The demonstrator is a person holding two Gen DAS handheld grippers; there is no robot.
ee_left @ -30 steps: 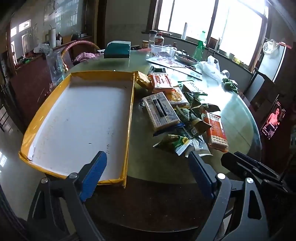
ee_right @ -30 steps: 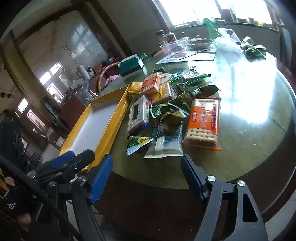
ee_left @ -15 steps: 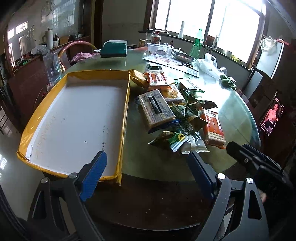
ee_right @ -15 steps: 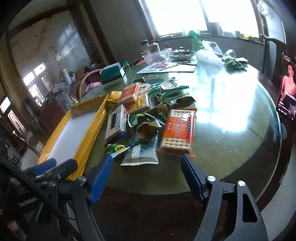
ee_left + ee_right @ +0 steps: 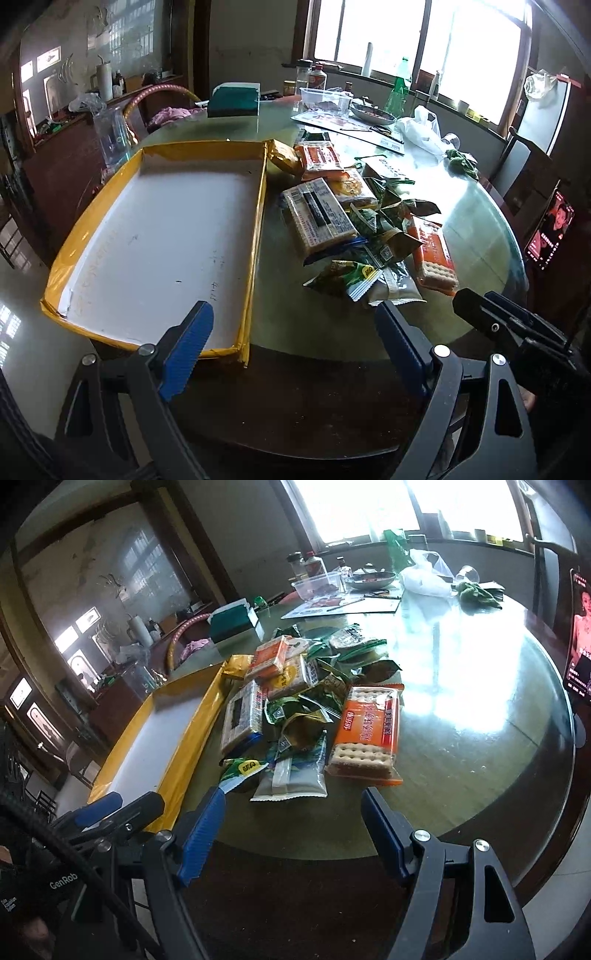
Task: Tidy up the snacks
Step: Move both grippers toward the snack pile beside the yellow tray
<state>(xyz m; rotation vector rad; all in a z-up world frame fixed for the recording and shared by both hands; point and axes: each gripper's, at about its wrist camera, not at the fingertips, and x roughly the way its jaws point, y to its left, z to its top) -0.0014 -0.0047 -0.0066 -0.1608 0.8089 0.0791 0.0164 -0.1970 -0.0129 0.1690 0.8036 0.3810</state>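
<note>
Round glass-topped table (image 5: 480,206) bearing one yellow-rimmed tray (image 5: 258,229), its long axis running away from the cameras, nothing in it. Just right of it, a heap of snacks (image 5: 306,709): two orange cracker packs, nearer one (image 5: 369,731) pointing away; others overlap, uncounted. Left gripper (image 5: 291,343) and right gripper (image 5: 291,823) hover wide open, holding nothing.

A round glass-topped table (image 5: 476,221) carries a yellow-rimmed tray (image 5: 258,221) beside heaped snack packets (image 5: 306,716).
</note>
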